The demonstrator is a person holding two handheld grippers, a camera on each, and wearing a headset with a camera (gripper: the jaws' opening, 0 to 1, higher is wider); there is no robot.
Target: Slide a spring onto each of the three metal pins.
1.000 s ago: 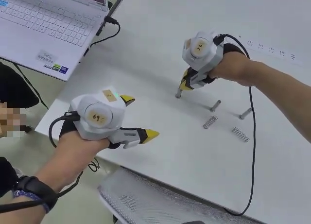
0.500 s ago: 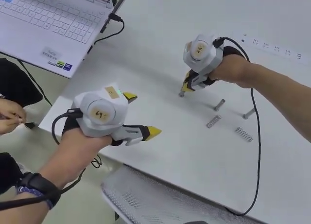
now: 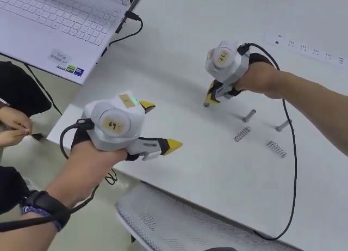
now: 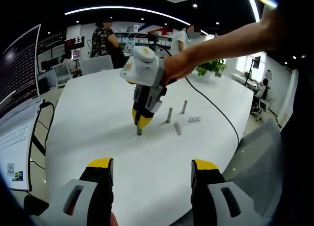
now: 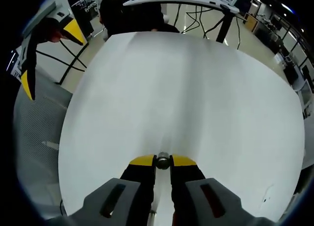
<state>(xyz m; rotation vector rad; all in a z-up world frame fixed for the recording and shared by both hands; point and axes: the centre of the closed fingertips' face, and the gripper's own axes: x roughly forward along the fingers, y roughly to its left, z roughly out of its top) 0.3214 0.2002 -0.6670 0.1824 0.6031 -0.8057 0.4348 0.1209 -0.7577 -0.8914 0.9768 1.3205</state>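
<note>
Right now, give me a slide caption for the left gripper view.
Open left gripper faces right gripper holding a spring on a pin.

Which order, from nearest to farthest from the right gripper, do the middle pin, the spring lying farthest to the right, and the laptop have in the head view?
Measured from the right gripper:
1. Middle pin, standing just to its right.
2. Far-right spring, lying further right and closer to the person.
3. Laptop, far off to the left.
</note>
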